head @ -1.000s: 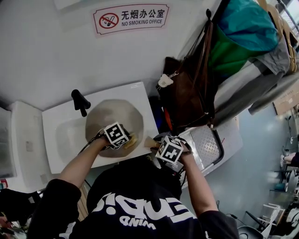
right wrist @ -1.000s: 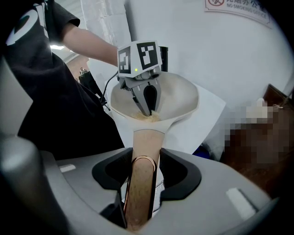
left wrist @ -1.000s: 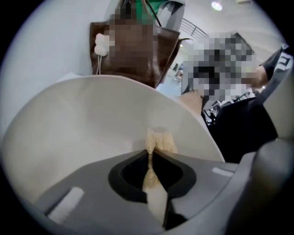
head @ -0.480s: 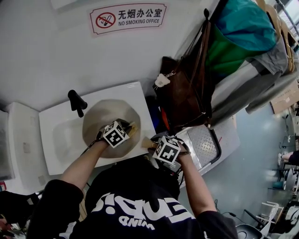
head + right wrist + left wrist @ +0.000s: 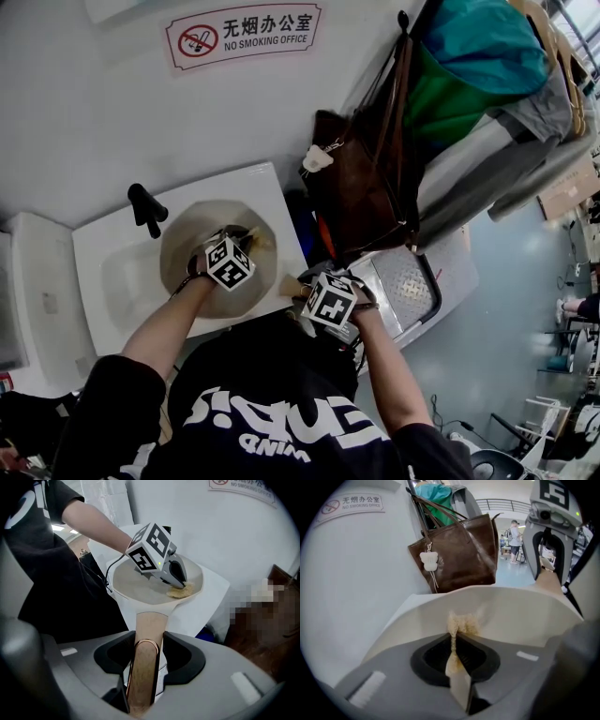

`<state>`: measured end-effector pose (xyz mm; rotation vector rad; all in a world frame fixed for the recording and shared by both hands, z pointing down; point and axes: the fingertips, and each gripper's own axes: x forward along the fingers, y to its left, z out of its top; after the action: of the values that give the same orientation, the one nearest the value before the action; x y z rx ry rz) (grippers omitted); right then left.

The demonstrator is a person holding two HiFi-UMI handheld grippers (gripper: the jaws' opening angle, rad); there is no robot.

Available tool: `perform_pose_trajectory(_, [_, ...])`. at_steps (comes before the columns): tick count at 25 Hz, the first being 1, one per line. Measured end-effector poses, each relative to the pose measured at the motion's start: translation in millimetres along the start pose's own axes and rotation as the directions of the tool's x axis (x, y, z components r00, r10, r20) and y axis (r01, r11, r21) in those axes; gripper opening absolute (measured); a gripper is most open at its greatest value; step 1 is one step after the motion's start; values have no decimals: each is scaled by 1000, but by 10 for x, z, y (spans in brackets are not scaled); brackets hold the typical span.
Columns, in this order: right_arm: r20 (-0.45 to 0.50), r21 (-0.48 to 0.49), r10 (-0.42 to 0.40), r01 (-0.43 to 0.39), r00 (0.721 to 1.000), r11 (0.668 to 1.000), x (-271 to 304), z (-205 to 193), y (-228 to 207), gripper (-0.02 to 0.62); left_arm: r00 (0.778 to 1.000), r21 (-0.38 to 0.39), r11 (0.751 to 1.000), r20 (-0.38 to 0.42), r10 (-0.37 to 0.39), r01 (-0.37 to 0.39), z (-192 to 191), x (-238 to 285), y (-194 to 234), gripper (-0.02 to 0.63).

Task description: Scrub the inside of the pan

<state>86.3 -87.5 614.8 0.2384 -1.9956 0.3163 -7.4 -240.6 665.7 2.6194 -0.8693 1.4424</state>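
Note:
A beige pan [image 5: 192, 239] [image 5: 140, 583] rests over the white sink [image 5: 103, 267]. Its tan handle [image 5: 145, 667] [image 5: 289, 284] points toward me, and my right gripper [image 5: 305, 291] [image 5: 146, 679] is shut on it. A yellowish scrub cloth [image 5: 461, 623] [image 5: 180, 591] is pinched in my left gripper [image 5: 239, 246] [image 5: 457, 660], which presses it onto the pan's inner surface near the far right rim. In the left gripper view the pan's pale wall [image 5: 511, 616] rises behind the cloth.
A black tap [image 5: 148, 208] stands at the sink's back left. A brown leather bag [image 5: 361, 178] [image 5: 459, 555] hangs to the right of the sink against the white wall. A metal tread plate [image 5: 412, 291] lies beside it. A no-smoking sign [image 5: 242, 31] is overhead.
My left gripper has slid the cloth up and away across the pan toward its far rim. The right gripper keeps its hold on the handle, drifting slightly left.

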Motion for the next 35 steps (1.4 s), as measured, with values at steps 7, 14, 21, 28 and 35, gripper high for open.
perform_pose_trajectory(7, [3, 6, 3, -3, 1000, 1000, -5, 1, 3, 187, 992, 61, 994, -79, 96, -91, -161, 32, 317, 28])
perform_pose_trajectory(14, [10, 10, 9, -9, 1000, 1000, -11, -2, 10, 187, 975, 138, 981, -157, 157, -135, -430, -24, 564, 28])
perform_pose_trajectory(21, [14, 15, 13, -13, 1000, 1000, -28, 1, 7, 187, 947, 234, 964, -260, 187, -126, -760, -132, 694, 28])
perform_pose_trajectory(28, [15, 13, 17, -17, 1000, 1000, -23, -2, 10, 187, 933, 252, 961, -307, 187, -110, -977, -270, 702, 28])
perform_pose_trajectory(35, [20, 15, 14, -14, 1000, 1000, -30, 8, 5, 187, 925, 273, 961, -348, 150, -53, -1118, -400, 554, 28])
